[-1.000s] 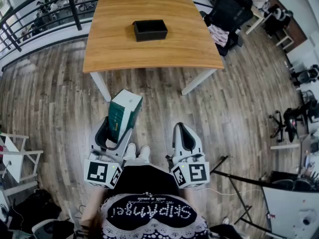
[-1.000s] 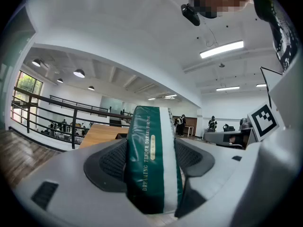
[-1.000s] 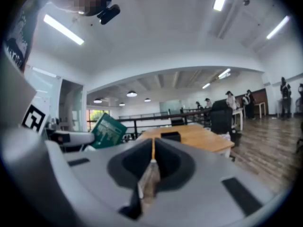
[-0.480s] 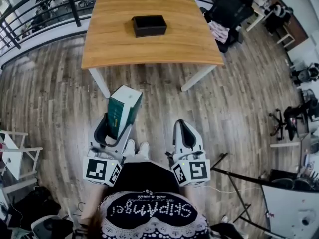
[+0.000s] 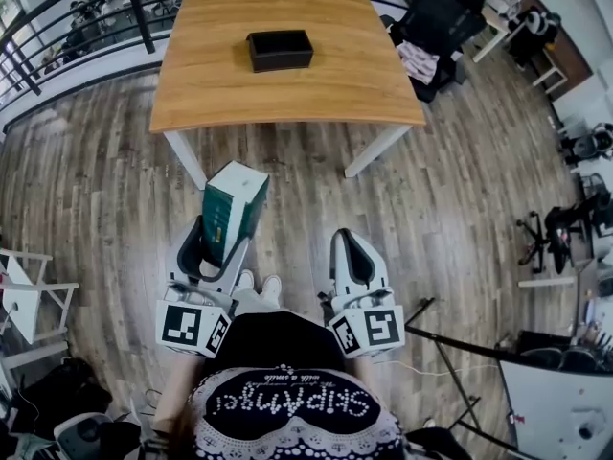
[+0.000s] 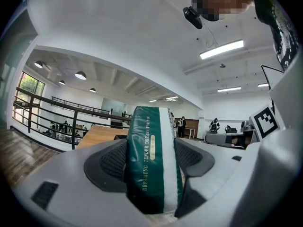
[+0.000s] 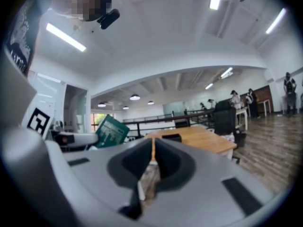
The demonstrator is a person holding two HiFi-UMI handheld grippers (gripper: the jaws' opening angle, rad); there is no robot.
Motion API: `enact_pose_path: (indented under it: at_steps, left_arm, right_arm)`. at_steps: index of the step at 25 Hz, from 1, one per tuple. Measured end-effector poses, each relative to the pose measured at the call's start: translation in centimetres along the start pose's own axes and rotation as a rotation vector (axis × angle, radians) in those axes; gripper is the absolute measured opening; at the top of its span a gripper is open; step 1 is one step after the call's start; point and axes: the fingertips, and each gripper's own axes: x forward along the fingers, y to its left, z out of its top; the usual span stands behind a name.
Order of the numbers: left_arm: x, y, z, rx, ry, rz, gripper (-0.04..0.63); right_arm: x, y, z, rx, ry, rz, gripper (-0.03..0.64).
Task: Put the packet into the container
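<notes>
A green and white packet (image 5: 230, 209) (image 6: 151, 160) stands upright between the jaws of my left gripper (image 5: 215, 247) (image 6: 152, 162), which is shut on it. The packet (image 7: 111, 131) also shows at the left of the right gripper view. A black rectangular container (image 5: 280, 50) lies on the wooden table (image 5: 287, 84) ahead, well beyond both grippers; it shows small in the right gripper view (image 7: 171, 138). My right gripper (image 5: 351, 254) (image 7: 152, 157) is held low beside the left one, its jaws shut with nothing between them.
The table stands on white legs (image 5: 372, 149) over a wood plank floor (image 5: 450, 209). A black railing (image 5: 67, 36) runs at the far left. Chairs and a bag (image 5: 436, 27) sit at the table's right. A white chair (image 5: 24, 300) stands near left.
The table and container have slid slightly left and nearer in the head view. Both grippers keep their pose, and the packet stays in the left one.
</notes>
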Motion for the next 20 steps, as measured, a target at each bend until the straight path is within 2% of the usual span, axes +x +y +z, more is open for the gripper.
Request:
enact_pose_path:
  at_steps: [6, 10, 20]
  left_arm:
    - [0.3, -1.1, -0.5, 0.005, -0.015, -0.002, 0.342]
    - [0.9, -0.9, 0.6, 0.027, -0.038, 0.009, 0.342]
    - [2.0, -1.5, 0.6, 0.000, -0.041, 0.003, 0.339]
  right_arm:
    - [-1.4, -1.5, -1.3, 0.016, 0.022, -0.001, 0.041]
    - [-2.0, -2.5, -1.4, 0.023, 0.025, -0.008, 0.041]
    - [-1.8, -3.9, -1.9, 0.037, 0.039, -0.047, 0.041]
